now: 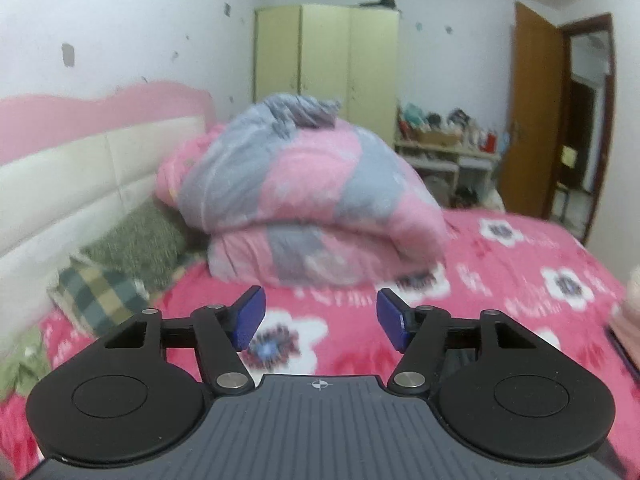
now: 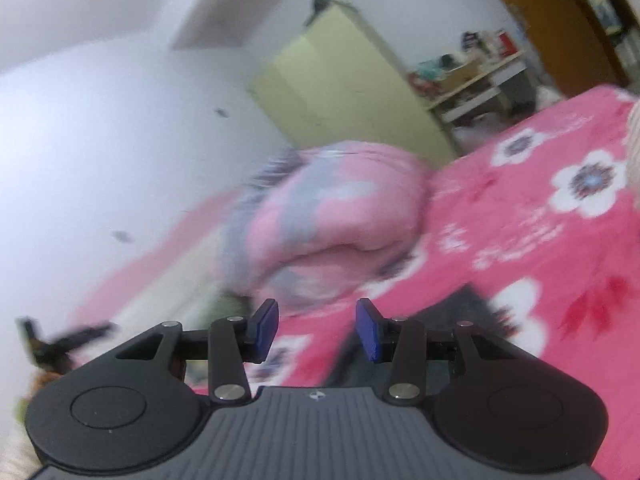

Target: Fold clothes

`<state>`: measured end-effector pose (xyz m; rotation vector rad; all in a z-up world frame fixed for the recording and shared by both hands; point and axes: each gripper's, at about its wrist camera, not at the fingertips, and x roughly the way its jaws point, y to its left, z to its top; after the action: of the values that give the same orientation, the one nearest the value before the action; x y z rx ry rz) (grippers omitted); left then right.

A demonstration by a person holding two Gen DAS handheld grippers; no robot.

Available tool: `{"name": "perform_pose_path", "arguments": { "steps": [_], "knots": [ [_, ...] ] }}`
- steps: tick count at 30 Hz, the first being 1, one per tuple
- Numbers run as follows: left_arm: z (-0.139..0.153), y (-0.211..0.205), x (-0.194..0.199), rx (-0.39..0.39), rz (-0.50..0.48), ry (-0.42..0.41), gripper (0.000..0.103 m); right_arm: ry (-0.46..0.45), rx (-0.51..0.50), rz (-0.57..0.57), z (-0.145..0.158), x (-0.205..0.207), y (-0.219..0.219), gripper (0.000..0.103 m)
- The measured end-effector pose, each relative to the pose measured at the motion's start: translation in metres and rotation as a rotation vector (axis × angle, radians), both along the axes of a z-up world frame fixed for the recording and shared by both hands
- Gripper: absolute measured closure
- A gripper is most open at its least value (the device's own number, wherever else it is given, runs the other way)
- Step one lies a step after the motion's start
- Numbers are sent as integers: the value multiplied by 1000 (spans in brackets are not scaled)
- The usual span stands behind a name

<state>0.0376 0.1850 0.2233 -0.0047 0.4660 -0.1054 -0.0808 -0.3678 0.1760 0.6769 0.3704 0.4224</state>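
Observation:
My left gripper [image 1: 320,318] is open and empty, held above the pink flowered bedsheet [image 1: 520,288]. My right gripper [image 2: 317,330] is open and empty too, tilted, above the same sheet [image 2: 520,220]. A dark garment [image 2: 452,308] lies on the sheet just past and under the right gripper's fingers; it is blurred and partly hidden. A pale cloth edge [image 1: 632,304] shows at the right border of the left wrist view, and also at the right border of the right wrist view [image 2: 634,140]. Both views are motion-blurred.
A folded pink and grey quilt [image 1: 304,200] sits on the bed ahead, also in the right wrist view [image 2: 332,216]. Plaid and green pillows [image 1: 120,272] lie by the white headboard [image 1: 80,184]. A yellow wardrobe [image 1: 326,60], cluttered desk [image 1: 444,148] and wooden door [image 1: 532,120] stand behind.

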Motion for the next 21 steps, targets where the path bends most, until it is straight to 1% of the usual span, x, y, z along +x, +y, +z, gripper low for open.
{"name": "perform_pose_path", "arguments": {
  "steps": [3, 5, 7, 8, 9, 10, 12, 14, 15, 16, 17, 18, 19, 20, 21],
  "knots": [
    [-59, -14, -17, -12, -84, 114, 39, 0, 40, 98, -2, -26, 20, 58],
    [-110, -24, -27, -38, -128, 203, 39, 13, 68, 182, -10, -36, 37, 58],
    [-162, -33, -33, -70, -166, 293, 41, 56, 62, 255, -32, -38, 60, 57],
    [-187, -35, -35, -97, -178, 336, 41, 79, 57, 290, -43, -38, 71, 57],
    [-209, -36, -36, -133, -179, 377, 44, 104, 56, 319, -57, -35, 82, 57],
    [-227, -35, -36, -170, -177, 411, 47, 141, 50, 336, -76, -32, 94, 57],
    [-259, -33, -37, -224, -164, 465, 48, 217, 32, 349, -116, -25, 118, 58],
    [-280, -28, -36, -259, -126, 493, 52, 290, 7, 339, -154, -18, 139, 58],
    [-289, -24, -36, -278, -106, 505, 58, 314, 26, 319, -169, -17, 143, 58],
    [-294, -20, -37, -304, -89, 492, 62, 336, 52, 296, -183, -17, 146, 58],
    [-295, -15, -38, -333, -76, 459, 66, 358, 78, 273, -197, -16, 148, 59],
    [-295, -11, -39, -356, -67, 435, 77, 365, 104, 255, -206, -17, 148, 59],
    [-296, -7, -40, -377, -62, 424, 96, 370, 122, 243, -211, -20, 148, 59],
    [-296, -3, -40, -403, -64, 420, 101, 376, 139, 231, -216, -22, 149, 59],
    [-295, 0, -40, -423, -70, 412, 102, 382, 155, 220, -220, -25, 149, 59]
  ]
}}
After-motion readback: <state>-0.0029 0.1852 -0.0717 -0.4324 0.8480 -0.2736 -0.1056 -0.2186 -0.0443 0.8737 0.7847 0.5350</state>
